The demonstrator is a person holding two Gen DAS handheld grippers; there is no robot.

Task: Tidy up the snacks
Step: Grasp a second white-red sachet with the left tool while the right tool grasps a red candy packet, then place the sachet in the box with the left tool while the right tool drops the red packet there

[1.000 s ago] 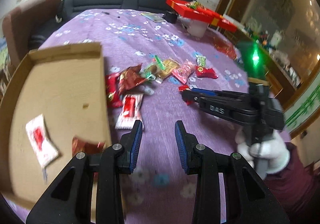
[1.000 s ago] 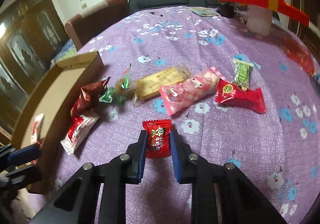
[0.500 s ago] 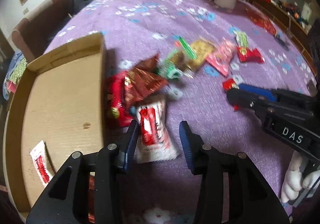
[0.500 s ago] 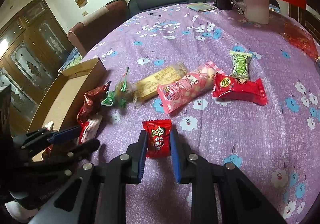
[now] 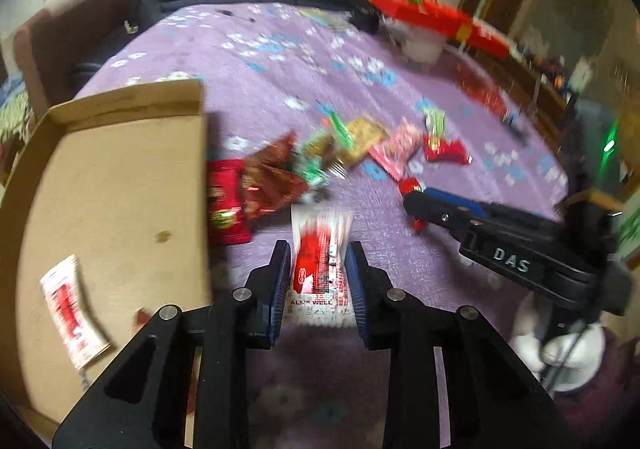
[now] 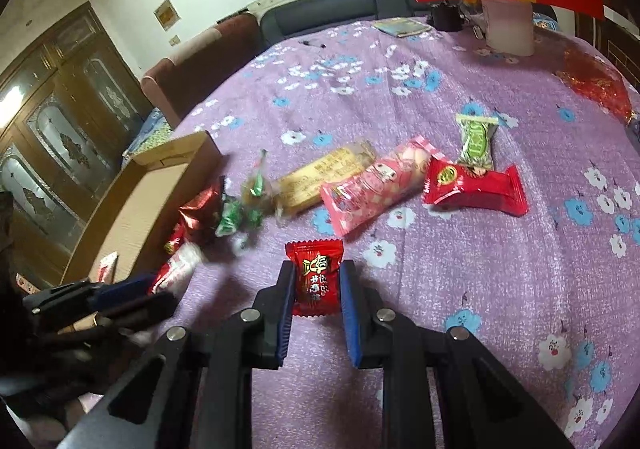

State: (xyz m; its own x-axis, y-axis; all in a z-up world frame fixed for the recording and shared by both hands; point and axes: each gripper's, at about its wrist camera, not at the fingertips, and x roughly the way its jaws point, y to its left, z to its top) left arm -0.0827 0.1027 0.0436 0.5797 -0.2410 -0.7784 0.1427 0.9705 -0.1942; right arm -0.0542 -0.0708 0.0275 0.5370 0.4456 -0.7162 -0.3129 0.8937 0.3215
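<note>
My left gripper (image 5: 316, 277) fingers straddle white-red sachet (image 5: 320, 249) on bench beside cardboard box (image 5: 120, 177), open, not yet clamped. Right gripper (image 6: 317, 281) fingers pinch small red candy (image 6: 316, 273). Next, likely: close left, carry both to box.

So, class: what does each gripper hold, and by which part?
The right gripper clamps the small red candy by its side edges. The left gripper straddles the white-and-red packet; a grip cannot be told.

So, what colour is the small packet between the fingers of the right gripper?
Red, with dark and white printed characters; the right wrist view shows it best.
</note>
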